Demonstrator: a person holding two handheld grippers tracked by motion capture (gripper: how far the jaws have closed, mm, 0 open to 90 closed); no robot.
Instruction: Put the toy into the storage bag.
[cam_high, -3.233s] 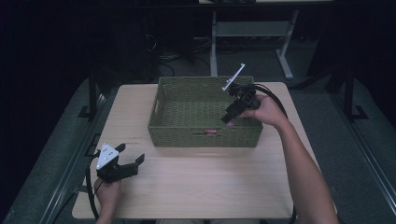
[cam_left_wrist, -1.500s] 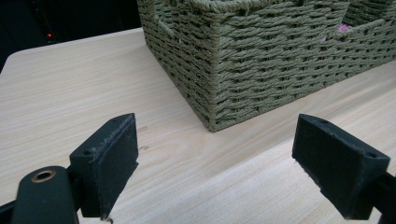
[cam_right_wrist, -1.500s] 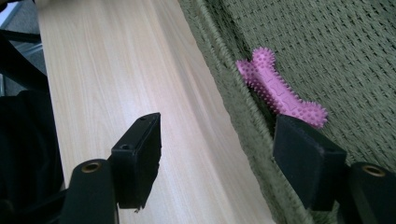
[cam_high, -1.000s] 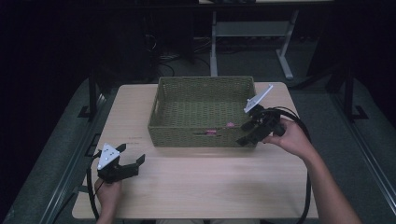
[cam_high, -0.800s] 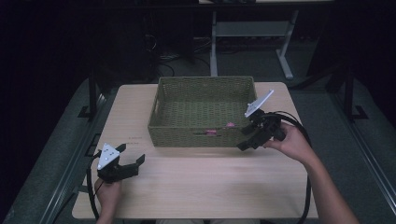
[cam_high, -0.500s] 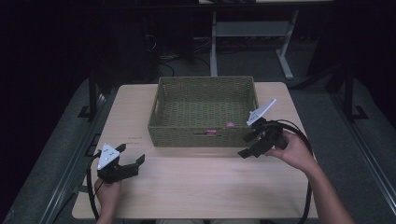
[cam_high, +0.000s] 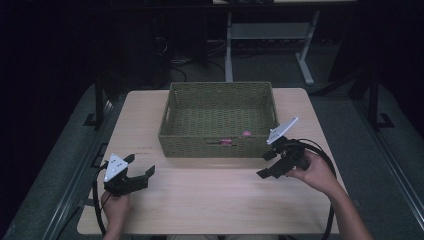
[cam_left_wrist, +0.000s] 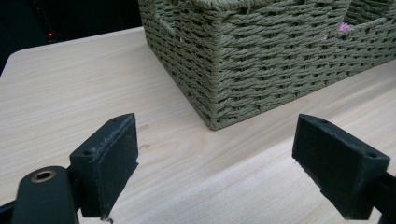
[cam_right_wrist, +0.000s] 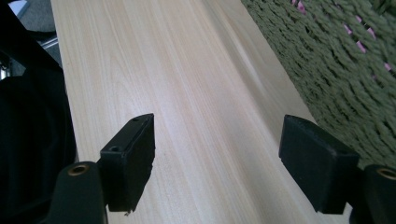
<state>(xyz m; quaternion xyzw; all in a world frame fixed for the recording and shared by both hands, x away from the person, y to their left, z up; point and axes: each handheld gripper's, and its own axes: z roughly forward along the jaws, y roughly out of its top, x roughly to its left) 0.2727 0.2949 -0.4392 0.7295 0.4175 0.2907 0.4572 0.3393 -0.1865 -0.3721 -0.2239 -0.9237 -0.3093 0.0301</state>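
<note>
Right tongs (cam_high: 266, 164) lowered from basket (cam_high: 218, 146) to wooden table (cam_high: 210, 195); dark room.

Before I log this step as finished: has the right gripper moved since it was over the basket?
Yes. The right gripper has come out of the basket toward the person, past its front right corner, fingers open and empty.

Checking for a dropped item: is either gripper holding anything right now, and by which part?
Nothing is held. The left gripper and right gripper are both open over bare table.
</note>
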